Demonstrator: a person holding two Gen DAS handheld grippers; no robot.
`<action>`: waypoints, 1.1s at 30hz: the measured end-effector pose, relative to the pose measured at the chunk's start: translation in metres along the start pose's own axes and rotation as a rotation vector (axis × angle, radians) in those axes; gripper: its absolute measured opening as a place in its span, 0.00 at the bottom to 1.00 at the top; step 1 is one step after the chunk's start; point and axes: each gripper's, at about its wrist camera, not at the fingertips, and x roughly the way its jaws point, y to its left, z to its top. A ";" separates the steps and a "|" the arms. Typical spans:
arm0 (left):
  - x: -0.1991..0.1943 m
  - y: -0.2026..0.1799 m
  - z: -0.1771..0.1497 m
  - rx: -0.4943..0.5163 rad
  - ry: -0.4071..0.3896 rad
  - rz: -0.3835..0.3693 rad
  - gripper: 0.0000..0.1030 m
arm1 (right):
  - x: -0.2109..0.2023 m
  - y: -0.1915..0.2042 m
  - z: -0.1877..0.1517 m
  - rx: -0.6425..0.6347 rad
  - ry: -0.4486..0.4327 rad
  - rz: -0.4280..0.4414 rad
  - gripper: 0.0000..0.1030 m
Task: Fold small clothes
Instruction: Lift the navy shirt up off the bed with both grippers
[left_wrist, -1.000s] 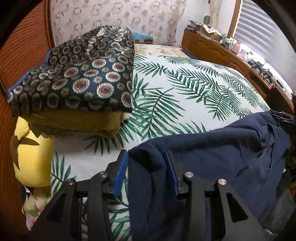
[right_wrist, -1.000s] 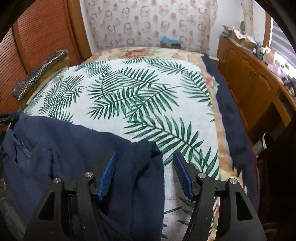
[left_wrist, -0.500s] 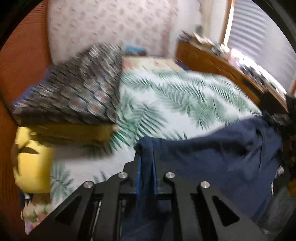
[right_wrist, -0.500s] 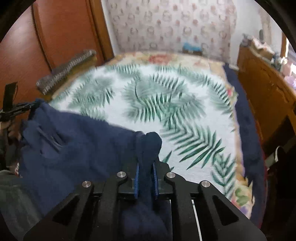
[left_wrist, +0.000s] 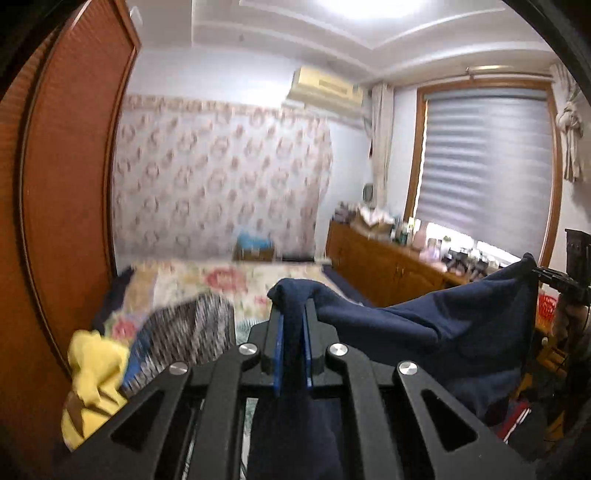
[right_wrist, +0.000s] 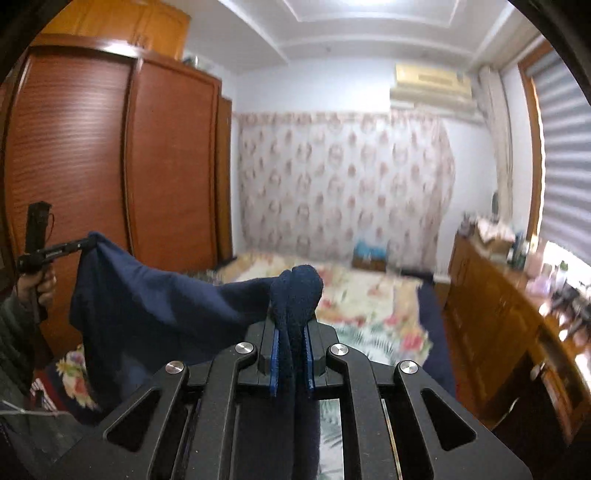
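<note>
The left gripper (left_wrist: 292, 345) is clamped tight on a corner of the navy garment (left_wrist: 443, 332), held up above the bed (left_wrist: 221, 280). Only its view catches the yellow cloth (left_wrist: 92, 373). The right gripper (right_wrist: 291, 360) pinches the other corner; its view alone shows the wardrobe (right_wrist: 110, 166).

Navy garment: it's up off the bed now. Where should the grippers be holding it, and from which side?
The navy garment is best held at its two upper corners, as now: the left gripper and the right gripper are each shut on a bunched corner, fingers coming in from the person's side. The cloth sags slightly between them and hangs below, so it can probably be laid flat on the bed.
</note>
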 end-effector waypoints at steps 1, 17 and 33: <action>-0.003 0.003 0.006 0.004 -0.014 0.003 0.06 | -0.007 0.001 0.009 -0.009 -0.021 -0.009 0.07; 0.006 0.005 0.048 0.046 -0.120 -0.001 0.06 | -0.008 -0.024 0.041 -0.016 -0.060 -0.099 0.07; -0.013 -0.016 0.066 0.101 -0.189 -0.005 0.06 | -0.044 -0.029 0.049 -0.057 -0.113 -0.137 0.07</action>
